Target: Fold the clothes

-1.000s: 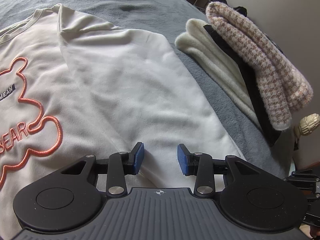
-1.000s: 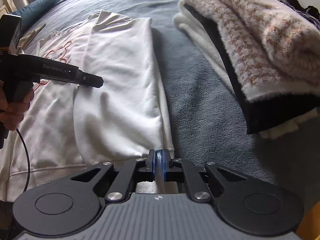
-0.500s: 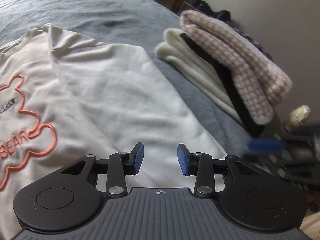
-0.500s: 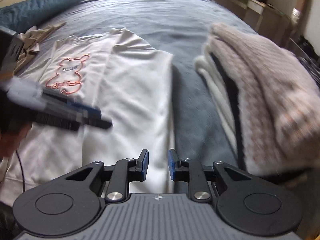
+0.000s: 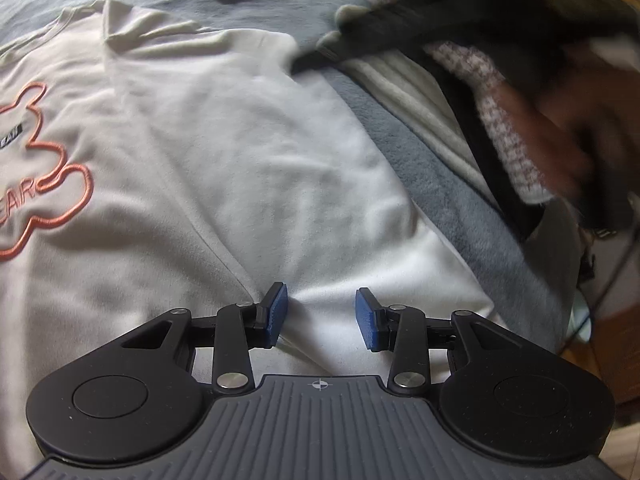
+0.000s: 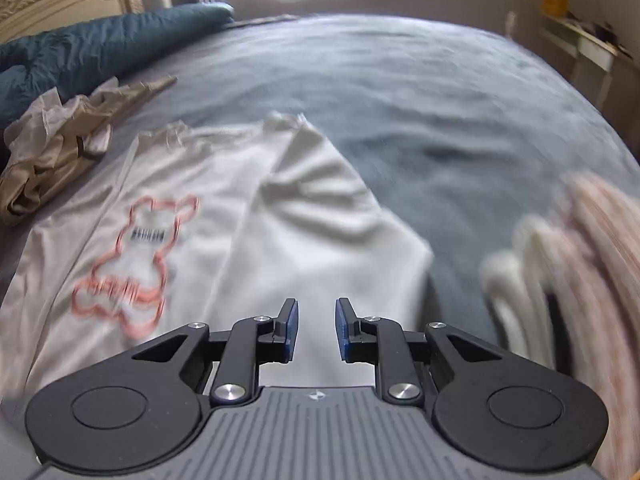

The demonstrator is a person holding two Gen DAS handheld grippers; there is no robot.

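**One side folded in, most of the fold still ahead**

We judge the task to be in its early part. The white sweatshirt [image 6: 224, 240] lies face up on the grey bed [image 6: 420, 92], its orange bear outline [image 6: 132, 264] showing, and its right side with the sleeve is already laid inward over the body, leaving a straight soft edge beside the bare blanket. The other side, and the fold from hem to collar, look undone to us. A stack of folded clothes [image 5: 472, 96] sits just beside the sweatshirt on the right: a ribbed cream knit, something black, and a fuzzy pink-and-white houndstooth piece on top. A crumpled beige garment [image 6: 60, 148] waits near the teal pillow [image 6: 100, 44].

The sweatshirt cloth looks smooth, matte and fairly thick, with shallow wrinkles; the bed cover is a short, plush fleece.

Our left gripper [image 5: 322, 318] hovers over the folded flap near the hem, fingers moderately apart and holding nothing. Our right gripper [image 6: 316, 330] is above the same flap, fingers narrowly apart, also empty.
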